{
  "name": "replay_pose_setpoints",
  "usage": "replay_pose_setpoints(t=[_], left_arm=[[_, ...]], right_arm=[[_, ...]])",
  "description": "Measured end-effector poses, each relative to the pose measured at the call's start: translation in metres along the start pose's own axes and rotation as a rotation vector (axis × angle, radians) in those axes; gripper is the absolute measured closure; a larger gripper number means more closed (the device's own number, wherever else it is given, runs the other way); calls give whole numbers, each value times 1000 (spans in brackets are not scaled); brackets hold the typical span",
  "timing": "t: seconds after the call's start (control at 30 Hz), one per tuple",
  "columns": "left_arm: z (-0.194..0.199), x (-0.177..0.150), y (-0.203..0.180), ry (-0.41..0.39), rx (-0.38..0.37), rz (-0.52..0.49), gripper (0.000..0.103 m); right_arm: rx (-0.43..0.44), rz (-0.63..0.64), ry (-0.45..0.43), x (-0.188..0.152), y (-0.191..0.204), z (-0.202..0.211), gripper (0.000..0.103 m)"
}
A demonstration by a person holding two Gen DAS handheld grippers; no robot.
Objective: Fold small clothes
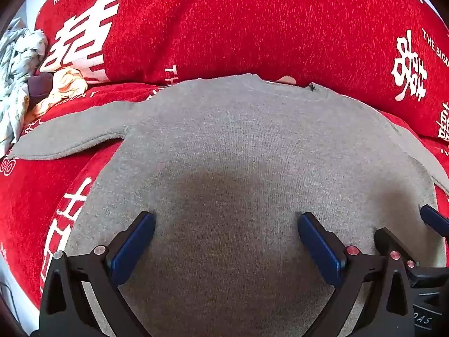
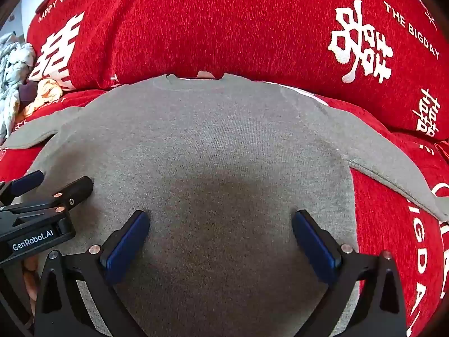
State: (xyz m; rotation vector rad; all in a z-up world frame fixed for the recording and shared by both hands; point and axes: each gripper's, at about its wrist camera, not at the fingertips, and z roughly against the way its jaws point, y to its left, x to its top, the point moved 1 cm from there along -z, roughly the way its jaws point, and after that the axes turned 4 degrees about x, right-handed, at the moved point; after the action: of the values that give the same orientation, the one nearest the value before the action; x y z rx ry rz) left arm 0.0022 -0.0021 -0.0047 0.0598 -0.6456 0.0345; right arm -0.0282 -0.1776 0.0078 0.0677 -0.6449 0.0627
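A small grey knit sweater (image 1: 238, 146) lies flat on a red cover, neckline at the far side, both sleeves spread out to the sides. It also shows in the right wrist view (image 2: 213, 140). My left gripper (image 1: 226, 224) is open and empty, its blue pads hovering over the sweater's lower body. My right gripper (image 2: 220, 221) is open and empty too, over the lower body just to the right. Each gripper shows in the other's view: the right one (image 1: 415, 233) at the right edge, the left one (image 2: 53, 185) at the left edge.
The red cover (image 1: 33, 196) with white characters spreads all around, and a red cushion (image 1: 252, 22) rises behind the sweater. A heap of pale crumpled clothes (image 1: 16, 64) and an orange-cream garment (image 1: 67, 84) lie at the far left.
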Motion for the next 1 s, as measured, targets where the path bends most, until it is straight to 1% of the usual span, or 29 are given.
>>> replay_pose_setpoints(t=[0.37, 0.43, 0.5, 0.6, 0.73, 0.8, 0.9, 1.0], left_arm=[[-1, 1, 0, 1, 5, 1, 0], [-1, 3, 1, 4, 7, 1, 0], [-1, -3, 0, 2, 9, 0, 0], [-1, -2, 2, 8, 8, 7, 0], [-1, 1, 4, 27, 26, 18, 1], [-1, 1, -2, 34, 39, 19, 1], [2, 5, -6, 57, 71, -5, 1], [10, 10, -13, 56, 93, -24, 1]], right_arm=[[1, 0, 2, 1, 0, 0, 1], [-5, 4, 7, 2, 2, 0, 1], [-11, 8, 13, 3, 4, 1, 1], [-3, 3, 32, 5, 2, -2, 1], [-2, 4, 49, 7, 1, -3, 1], [-1, 5, 64, 9, 1, -3, 1], [4, 14, 99, 14, -1, -3, 1], [-5, 1, 91, 17, -10, 4, 1]])
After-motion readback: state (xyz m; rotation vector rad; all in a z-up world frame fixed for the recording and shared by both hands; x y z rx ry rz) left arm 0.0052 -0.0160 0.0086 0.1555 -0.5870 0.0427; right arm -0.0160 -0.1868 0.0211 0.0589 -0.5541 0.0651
